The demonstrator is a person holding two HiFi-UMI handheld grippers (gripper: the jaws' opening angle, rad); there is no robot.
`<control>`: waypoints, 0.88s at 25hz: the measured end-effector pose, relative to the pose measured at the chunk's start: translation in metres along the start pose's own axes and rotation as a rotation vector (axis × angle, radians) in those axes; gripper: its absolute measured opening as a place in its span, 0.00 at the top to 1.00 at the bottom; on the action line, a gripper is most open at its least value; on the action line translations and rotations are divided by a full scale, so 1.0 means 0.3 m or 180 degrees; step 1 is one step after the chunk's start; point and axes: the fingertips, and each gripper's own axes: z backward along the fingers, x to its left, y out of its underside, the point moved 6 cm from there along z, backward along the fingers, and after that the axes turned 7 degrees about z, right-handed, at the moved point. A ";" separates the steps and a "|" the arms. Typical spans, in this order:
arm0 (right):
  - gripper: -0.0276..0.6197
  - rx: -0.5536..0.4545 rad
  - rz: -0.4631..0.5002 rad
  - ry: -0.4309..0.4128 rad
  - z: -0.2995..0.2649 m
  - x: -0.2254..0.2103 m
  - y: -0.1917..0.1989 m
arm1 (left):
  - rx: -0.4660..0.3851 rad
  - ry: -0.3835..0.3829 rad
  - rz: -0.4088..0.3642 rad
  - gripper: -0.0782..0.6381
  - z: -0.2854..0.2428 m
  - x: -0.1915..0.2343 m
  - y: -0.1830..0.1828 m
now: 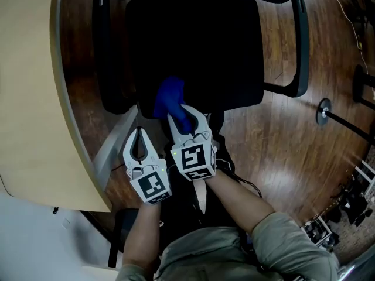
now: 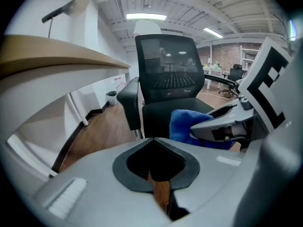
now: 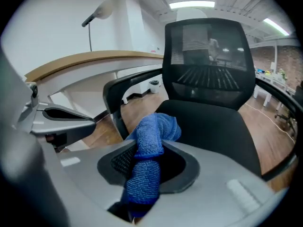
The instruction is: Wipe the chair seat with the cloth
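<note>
The black chair seat (image 1: 199, 45) fills the upper middle of the head view. A blue cloth (image 1: 169, 97) lies bunched at the seat's near edge, and my right gripper (image 1: 185, 113) is shut on it. In the right gripper view the cloth (image 3: 150, 141) runs up between the jaws and flops onto the seat (image 3: 213, 126). My left gripper (image 1: 139, 132) hangs just left of the right one, off the seat's near left corner, shut with nothing in it. In the left gripper view its jaws (image 2: 153, 144) meet at the tips, and the cloth (image 2: 187, 123) shows beyond.
A curved wooden desk (image 1: 29, 98) stands close on the left. The chair's armrests (image 1: 301, 40) (image 1: 109, 51) flank the seat, and its mesh back (image 3: 208, 46) rises beyond. A stand's round base (image 1: 323, 111) and cables sit on the wood floor at right.
</note>
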 end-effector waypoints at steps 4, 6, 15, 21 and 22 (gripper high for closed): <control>0.79 0.0108 0.0177 -0.0298 -0.083 0.151 0.021 | 0.0046 -0.0123 0.0087 0.88 0.020 0.074 0.066; 0.79 0.0157 0.0278 -0.0420 -0.112 0.190 0.041 | 0.0079 -0.0178 0.0113 0.88 0.020 0.085 0.096; 0.79 0.0320 0.0344 -0.0518 -0.190 0.208 0.174 | 0.0090 -0.0294 0.0091 0.88 -0.048 0.090 0.194; 0.79 0.0299 0.0224 -0.0382 -0.119 0.118 0.206 | 0.0077 -0.0204 -0.0033 0.88 -0.061 0.003 0.163; 0.79 0.0310 0.0195 -0.0344 -0.096 0.093 0.212 | 0.0063 -0.0170 -0.0056 0.88 -0.059 -0.023 0.145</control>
